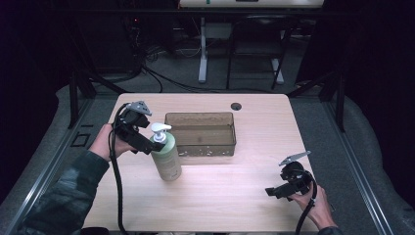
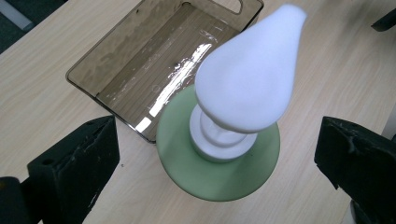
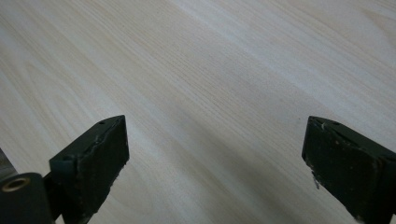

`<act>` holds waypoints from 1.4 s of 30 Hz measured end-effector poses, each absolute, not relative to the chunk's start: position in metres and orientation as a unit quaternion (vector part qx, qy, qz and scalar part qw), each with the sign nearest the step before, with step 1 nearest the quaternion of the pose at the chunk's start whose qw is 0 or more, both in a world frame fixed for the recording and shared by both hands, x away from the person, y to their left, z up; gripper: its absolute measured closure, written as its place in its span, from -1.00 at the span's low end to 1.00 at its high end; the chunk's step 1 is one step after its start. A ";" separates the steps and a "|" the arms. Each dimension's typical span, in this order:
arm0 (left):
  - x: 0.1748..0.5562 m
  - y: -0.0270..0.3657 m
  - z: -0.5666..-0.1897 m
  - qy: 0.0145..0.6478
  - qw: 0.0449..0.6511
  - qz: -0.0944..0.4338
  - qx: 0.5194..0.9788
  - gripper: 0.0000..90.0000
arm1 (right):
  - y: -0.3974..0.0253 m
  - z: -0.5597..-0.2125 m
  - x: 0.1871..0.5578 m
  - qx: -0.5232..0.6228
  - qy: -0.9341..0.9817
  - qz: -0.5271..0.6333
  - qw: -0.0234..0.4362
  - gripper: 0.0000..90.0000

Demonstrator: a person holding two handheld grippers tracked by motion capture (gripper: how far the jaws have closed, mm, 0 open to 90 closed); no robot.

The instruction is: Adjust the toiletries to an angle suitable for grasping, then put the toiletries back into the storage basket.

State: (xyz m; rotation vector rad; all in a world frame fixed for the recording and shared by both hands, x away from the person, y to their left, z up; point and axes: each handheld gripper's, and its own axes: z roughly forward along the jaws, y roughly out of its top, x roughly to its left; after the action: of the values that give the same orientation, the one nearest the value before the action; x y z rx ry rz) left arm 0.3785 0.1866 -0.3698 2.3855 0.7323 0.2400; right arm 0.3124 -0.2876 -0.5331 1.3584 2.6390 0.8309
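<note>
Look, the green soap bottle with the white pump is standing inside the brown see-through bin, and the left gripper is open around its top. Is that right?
Not quite. The green soap bottle stands on the table, just outside the brown see-through bin, by its near left corner. The high view shows this. The left gripper is indeed open around its white pump.

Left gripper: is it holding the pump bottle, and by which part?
No. The left gripper is open, jaws apart on either side of the green pump bottle, clear of its white pump head. Nothing is held.
</note>
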 end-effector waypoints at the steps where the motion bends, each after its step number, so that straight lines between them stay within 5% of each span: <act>1: 0.379 0.186 -0.369 0.274 0.309 0.089 0.906 -1.00 | -0.287 -0.533 0.312 0.441 0.856 0.269 0.030 -0.84; 8: 0.383 0.179 -0.363 0.259 0.299 0.076 0.916 -0.89 | -0.288 -0.533 0.314 0.441 0.856 0.270 0.027 -0.83; 15: 0.386 0.173 -0.356 0.244 0.292 0.079 0.922 -0.21 | -0.289 -0.534 0.313 0.442 0.855 0.270 0.026 -0.82; 26: 0.391 0.168 -0.350 0.227 0.261 0.084 0.934 0.33 | -0.290 -0.533 0.313 0.438 0.856 0.272 0.031 -0.81; 42: 0.393 0.162 -0.347 0.212 0.234 0.085 0.945 0.37 | -0.291 -0.533 0.312 0.440 0.856 0.268 0.032 -0.80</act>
State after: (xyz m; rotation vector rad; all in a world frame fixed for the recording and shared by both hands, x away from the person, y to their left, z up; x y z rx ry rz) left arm 0.3932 0.1617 -0.3468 2.5952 0.5833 0.2333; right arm 0.3123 -0.2908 -0.5331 1.3562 2.6366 0.8239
